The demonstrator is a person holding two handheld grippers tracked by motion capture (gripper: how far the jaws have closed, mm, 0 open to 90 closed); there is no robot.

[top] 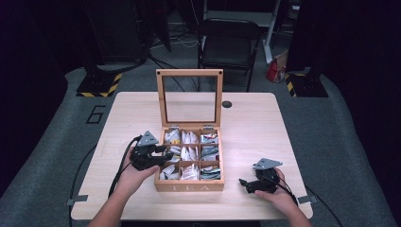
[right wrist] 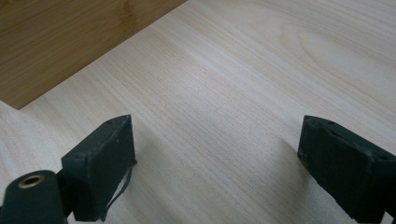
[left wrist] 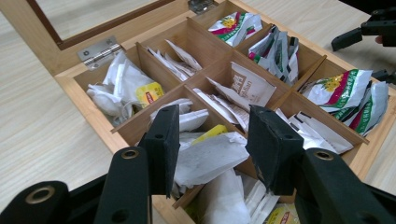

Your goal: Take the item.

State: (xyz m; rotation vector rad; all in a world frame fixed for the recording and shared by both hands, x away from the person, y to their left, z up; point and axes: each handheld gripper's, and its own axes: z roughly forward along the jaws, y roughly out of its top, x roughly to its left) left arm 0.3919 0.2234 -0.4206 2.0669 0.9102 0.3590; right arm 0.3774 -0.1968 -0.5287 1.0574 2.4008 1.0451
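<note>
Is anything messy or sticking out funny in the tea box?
A little. In the tea box, the white tea bags between the left gripper jaws are crumpled and poke above the dividers. The other compartments look tidier. Nothing is spilled on the table.

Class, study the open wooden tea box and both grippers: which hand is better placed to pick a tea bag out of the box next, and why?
Left. The left gripper hangs over the tea box, jaws open astride a white tea bag. The right gripper rests apart on the table, jaws wide over bare wood.
</note>
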